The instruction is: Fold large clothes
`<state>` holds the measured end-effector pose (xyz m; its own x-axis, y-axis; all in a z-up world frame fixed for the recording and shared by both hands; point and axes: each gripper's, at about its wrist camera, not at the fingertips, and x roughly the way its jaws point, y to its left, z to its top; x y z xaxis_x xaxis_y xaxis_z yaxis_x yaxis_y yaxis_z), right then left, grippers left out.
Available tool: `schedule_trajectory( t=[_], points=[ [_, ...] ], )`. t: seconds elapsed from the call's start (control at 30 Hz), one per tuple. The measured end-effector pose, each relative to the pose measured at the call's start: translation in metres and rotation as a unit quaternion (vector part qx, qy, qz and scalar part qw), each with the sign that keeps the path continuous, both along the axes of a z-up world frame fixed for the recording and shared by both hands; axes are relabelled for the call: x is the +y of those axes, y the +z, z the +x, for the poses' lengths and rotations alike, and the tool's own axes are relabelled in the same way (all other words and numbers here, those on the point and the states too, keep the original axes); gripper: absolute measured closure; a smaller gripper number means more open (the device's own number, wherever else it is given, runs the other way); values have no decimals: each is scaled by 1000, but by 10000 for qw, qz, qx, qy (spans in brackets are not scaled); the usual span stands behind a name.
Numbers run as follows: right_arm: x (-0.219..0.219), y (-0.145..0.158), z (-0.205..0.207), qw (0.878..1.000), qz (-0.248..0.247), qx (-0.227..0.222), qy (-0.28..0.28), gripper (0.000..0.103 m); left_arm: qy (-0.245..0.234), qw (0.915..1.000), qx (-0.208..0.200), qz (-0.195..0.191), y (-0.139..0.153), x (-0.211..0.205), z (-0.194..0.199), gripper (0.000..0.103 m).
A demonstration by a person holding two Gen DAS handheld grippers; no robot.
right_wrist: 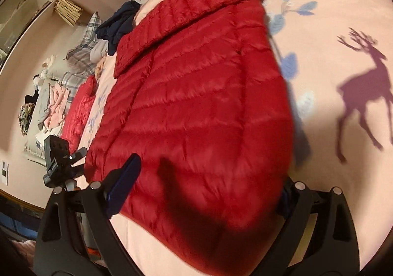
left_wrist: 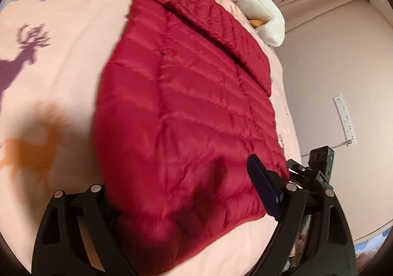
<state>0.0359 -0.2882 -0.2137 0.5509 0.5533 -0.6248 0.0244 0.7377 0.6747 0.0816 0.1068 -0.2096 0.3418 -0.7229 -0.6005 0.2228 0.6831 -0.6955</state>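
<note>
One red quilted down jacket (left_wrist: 186,108) is lying flat on the pink deer-print bedsheet (left_wrist: 68,59), one sleeve folded across its far side. Two grippers — left gripper (left_wrist: 181,204) and right gripper (right_wrist: 203,192) — are both standing spread wide, straddling the jacket's near hem, clamping nothing; whether the pads are touching fabric is unclear. Beyond the jacket: one white plush pillow (left_wrist: 260,13), a pile of clothes (right_wrist: 81,54), and beige walls.

Warm, dim light fell; gripper shadows darkened the jacket (left_wrist: 186,108) near edge. Both views were motion-blurred, with fisheye bending and black corners.
</note>
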Motion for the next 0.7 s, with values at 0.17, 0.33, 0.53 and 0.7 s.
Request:
schedule_trajectory(
  t=[0.17, 0.33, 0.53, 0.7],
  points=[
    [6, 1, 8, 10000, -78, -41, -45, 12, 94, 9999, 21, -84, 0, -15, 8, 30],
    [-1, -1, -9, 10000, -11, -7, 30, 21, 21, 9997, -3, 255, 0, -11, -5, 53],
    [-2, -6, -16, 9998, -93, -70, -143, 47, 201, 9989, 65, 427, -4, -7, -8, 76],
    [8, 6, -13, 9987, -399, -312, -110, 82, 278, 9955, -227, 882, 13, -17, -14, 91]
  ],
)
